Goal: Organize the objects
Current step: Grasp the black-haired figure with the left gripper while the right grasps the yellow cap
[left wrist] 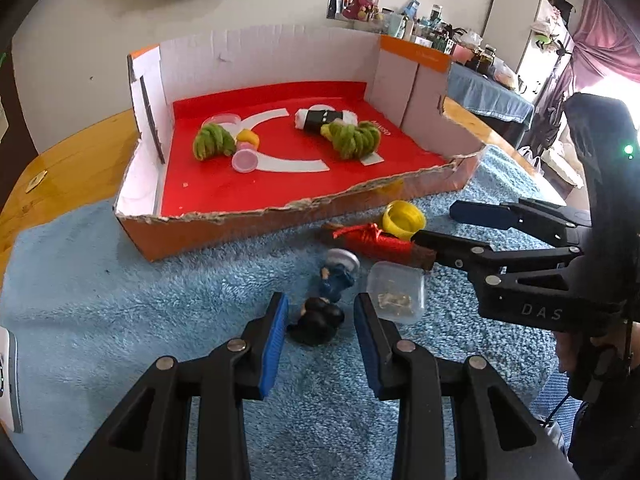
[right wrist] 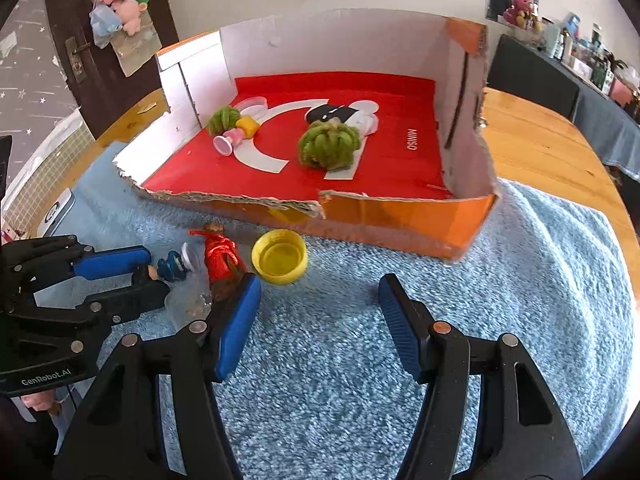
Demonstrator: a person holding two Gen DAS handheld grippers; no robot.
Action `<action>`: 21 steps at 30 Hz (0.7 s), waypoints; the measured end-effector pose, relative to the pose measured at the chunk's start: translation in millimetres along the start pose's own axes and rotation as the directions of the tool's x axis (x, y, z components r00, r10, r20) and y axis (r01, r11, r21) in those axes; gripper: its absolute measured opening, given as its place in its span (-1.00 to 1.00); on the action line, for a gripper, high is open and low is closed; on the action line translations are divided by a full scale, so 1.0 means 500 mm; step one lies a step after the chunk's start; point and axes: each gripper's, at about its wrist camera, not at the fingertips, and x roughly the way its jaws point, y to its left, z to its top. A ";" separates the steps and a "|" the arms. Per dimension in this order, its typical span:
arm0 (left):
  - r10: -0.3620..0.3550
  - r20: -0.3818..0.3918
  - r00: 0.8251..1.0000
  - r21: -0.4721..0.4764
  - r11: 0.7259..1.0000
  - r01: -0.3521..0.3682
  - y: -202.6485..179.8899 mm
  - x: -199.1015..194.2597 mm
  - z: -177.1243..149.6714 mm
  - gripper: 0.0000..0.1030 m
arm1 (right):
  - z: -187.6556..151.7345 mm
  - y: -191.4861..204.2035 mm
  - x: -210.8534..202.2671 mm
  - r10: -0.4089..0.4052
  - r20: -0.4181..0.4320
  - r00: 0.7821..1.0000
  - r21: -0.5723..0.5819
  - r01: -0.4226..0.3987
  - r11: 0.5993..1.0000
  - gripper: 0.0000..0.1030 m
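A torn cardboard box [left wrist: 224,236] [right wrist: 400,216] with a red floor holds two green bundles [left wrist: 356,140] [right wrist: 330,144], a black-and-white roll [left wrist: 324,118] and a pink cup [left wrist: 245,159] [right wrist: 224,144]. In front of it on the blue rug lie a small figurine [left wrist: 324,304] [right wrist: 170,267], a clear lidded tub [left wrist: 396,292], a red wrapped doll [left wrist: 376,240] [right wrist: 220,258] and a yellow cap [left wrist: 404,220] [right wrist: 280,256]. My left gripper [left wrist: 320,324] [right wrist: 132,276] is open with its fingers either side of the figurine's head. My right gripper [right wrist: 316,320] [left wrist: 444,224] is open and empty, its left finger beside the red doll.
The blue rug [right wrist: 520,280] lies on a wooden table [left wrist: 80,152] [right wrist: 540,140]. A white device [left wrist: 10,380] sits at the rug's left edge. A cluttered side table [left wrist: 480,80] stands behind on the right.
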 end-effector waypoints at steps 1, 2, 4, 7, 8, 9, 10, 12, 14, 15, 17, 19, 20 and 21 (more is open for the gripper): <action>0.000 -0.003 1.000 -0.001 1.000 0.000 0.002 0.002 -0.001 -0.30 | 0.002 0.003 0.003 0.000 -0.001 1.000 -0.006 0.000 1.000 0.17; 0.000 -0.004 1.000 -0.002 1.000 0.000 0.004 0.004 -0.002 -0.30 | 0.003 0.006 0.005 0.000 -0.003 1.000 -0.010 -0.001 1.000 0.17; 0.000 -0.003 1.000 -0.002 1.000 0.000 0.005 0.005 -0.002 -0.30 | 0.006 0.011 0.009 0.001 -0.005 1.000 -0.018 -0.001 1.000 0.17; 0.001 -0.003 1.000 -0.007 1.000 -0.001 0.011 0.010 0.003 -0.30 | 0.012 0.017 0.014 -0.001 -0.006 1.000 -0.027 0.001 1.000 0.17; 0.001 -0.003 1.000 -0.008 1.000 -0.001 0.012 0.012 0.005 -0.30 | 0.013 0.018 0.015 -0.001 -0.007 1.000 -0.028 0.000 1.000 0.17; 0.001 -0.003 1.000 -0.007 1.000 -0.001 0.012 0.014 0.006 -0.30 | 0.014 0.019 0.018 -0.003 -0.008 1.000 -0.029 0.003 1.000 0.17; 0.002 -0.002 1.000 -0.004 1.000 -0.002 0.011 0.013 0.008 -0.30 | 0.015 0.019 0.020 -0.007 -0.007 1.000 -0.031 0.007 0.999 0.17; 0.003 -0.001 1.000 0.001 1.000 -0.003 0.008 0.016 0.012 -0.30 | 0.015 0.021 0.022 -0.013 -0.005 1.000 -0.034 0.013 0.999 0.10; 0.004 0.002 1.000 0.003 1.000 -0.004 0.005 0.015 0.013 -0.31 | 0.016 0.024 0.022 -0.021 0.000 1.000 -0.037 0.021 0.999 -0.09; 0.006 0.004 1.000 0.005 1.000 -0.006 0.004 0.016 0.013 -0.38 | 0.016 0.025 0.022 -0.020 0.001 1.000 -0.038 0.020 0.999 -0.19; 0.005 0.005 1.000 0.006 1.000 -0.005 0.002 0.014 0.012 -0.53 | 0.016 0.027 0.022 -0.020 0.003 1.000 -0.040 0.020 0.999 -0.35; 0.011 0.010 1.000 0.011 1.000 -0.011 -0.001 0.013 0.011 -0.55 | 0.016 0.030 0.022 -0.022 0.004 1.000 -0.044 0.022 0.999 -0.42; 0.014 0.012 1.000 0.015 1.000 -0.014 -0.003 0.012 0.010 -0.55 | 0.016 0.031 0.022 -0.022 0.004 1.000 -0.045 0.023 0.999 -0.42; 0.016 0.015 1.000 0.017 1.000 -0.016 -0.004 0.011 0.009 -0.55 | 0.015 0.032 0.021 -0.022 0.004 1.000 -0.045 0.022 0.999 -0.42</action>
